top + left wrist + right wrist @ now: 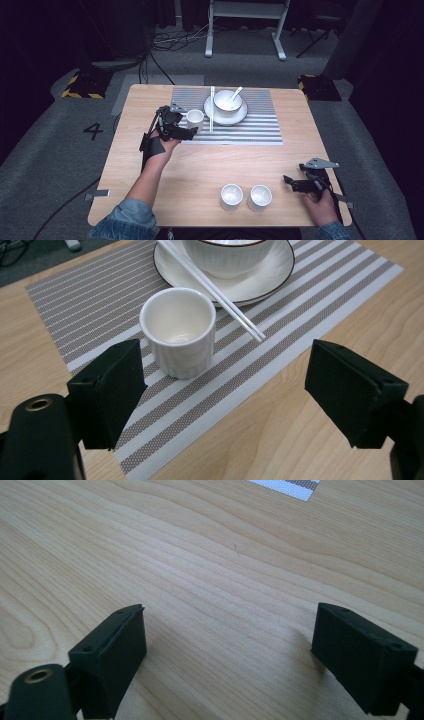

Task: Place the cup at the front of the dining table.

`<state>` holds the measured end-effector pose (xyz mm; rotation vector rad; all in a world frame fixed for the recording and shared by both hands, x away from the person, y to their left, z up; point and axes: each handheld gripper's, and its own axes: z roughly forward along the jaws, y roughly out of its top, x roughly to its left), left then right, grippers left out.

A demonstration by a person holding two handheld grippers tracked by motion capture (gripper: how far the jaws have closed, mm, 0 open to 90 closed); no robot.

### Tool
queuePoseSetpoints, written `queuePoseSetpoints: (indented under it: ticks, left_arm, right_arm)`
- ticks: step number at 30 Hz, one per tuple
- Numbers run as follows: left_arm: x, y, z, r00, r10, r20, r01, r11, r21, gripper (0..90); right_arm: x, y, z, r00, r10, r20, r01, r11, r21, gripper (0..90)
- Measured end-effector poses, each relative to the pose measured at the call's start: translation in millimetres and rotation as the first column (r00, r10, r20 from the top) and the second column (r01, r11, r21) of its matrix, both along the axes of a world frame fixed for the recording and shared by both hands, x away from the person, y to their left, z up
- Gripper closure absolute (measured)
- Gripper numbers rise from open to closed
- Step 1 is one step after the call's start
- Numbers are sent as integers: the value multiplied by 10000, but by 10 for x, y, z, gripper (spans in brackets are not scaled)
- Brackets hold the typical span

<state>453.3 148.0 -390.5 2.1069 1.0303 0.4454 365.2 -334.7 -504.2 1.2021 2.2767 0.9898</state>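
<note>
A small white cup [195, 119] [178, 330] stands upright on the left part of the striped placemat [250, 131] [90, 295]. My left gripper [186, 132] [222, 390] is open just in front of the cup, not touching it. Behind the cup are a white plate [241, 116] [270, 277] carrying a bowl [227, 100] with a spoon [235, 92], and white chopsticks [212, 112] [215, 290] lying across the plate's left rim. Two more white cups [231, 196] [260, 197] stand near the table's front edge. My right gripper [295, 184] [230, 665] is open over bare wood to their right.
The wooden table [200, 165] has free surface between the placemat and the two front cups. A white frame stand [245, 20] and cables [175, 40] lie on the grey floor beyond the table's far edge.
</note>
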Motion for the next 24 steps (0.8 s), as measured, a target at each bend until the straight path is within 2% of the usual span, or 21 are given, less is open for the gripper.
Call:
queuePoseSetpoints:
  ticks: [3, 5, 9, 12, 17, 18, 19, 21, 24]
  left_arm:
    - [-83, 37, 25, 9999, -29, -127, 26, 9997, -233, 155]
    - [-142, 63, 42, 9997, 245, -96, -247, 9993, -272, 154]
    - [-281, 122, 73, 9963, 783, 365, -779, 9969, -106, 155]
    - [-401, 183, 77, 9939, 1003, 454, -997, 9949, -159, 156]
    - [-627, 283, 41, 9966, 800, 209, -800, 9968, 1, 159]
    - [-686, 319, 35, 9974, 689, 220, -688, 9976, -70, 159]
    - [-740, 358, 23, 9980, 581, 243, -573, 9978, -336, 159]
    - [-804, 419, 6, 9986, 521, -14, -521, 9967, -621, 158]
    - [-896, 500, -13, 9985, 539, -106, -543, 9976, -435, 158]
  right_arm:
    - [0, 0, 0, 10000, 1, 1, -1, 10000, 0, 143]
    - [0, 0, 0, 10000, 1, 2, -1, 10000, -2, 143]
    - [0, 0, 0, 10000, 1, 1, -1, 10000, -2, 143]
    - [0, 0, 0, 10000, 2, 3, -2, 10000, -3, 143]
    - [0, 0, 0, 10000, 0, -1, 0, 10000, 1, 143]
    - [0, 0, 0, 10000, -2, -2, 2, 10000, 2, 143]
    - [0, 0, 0, 10000, -3, -3, 3, 10000, 2, 143]
    - [0, 0, 0, 10000, -1, -3, 1, 10000, 2, 143]
    - [0, 0, 0, 10000, 0, -4, 0, 10000, 2, 143]
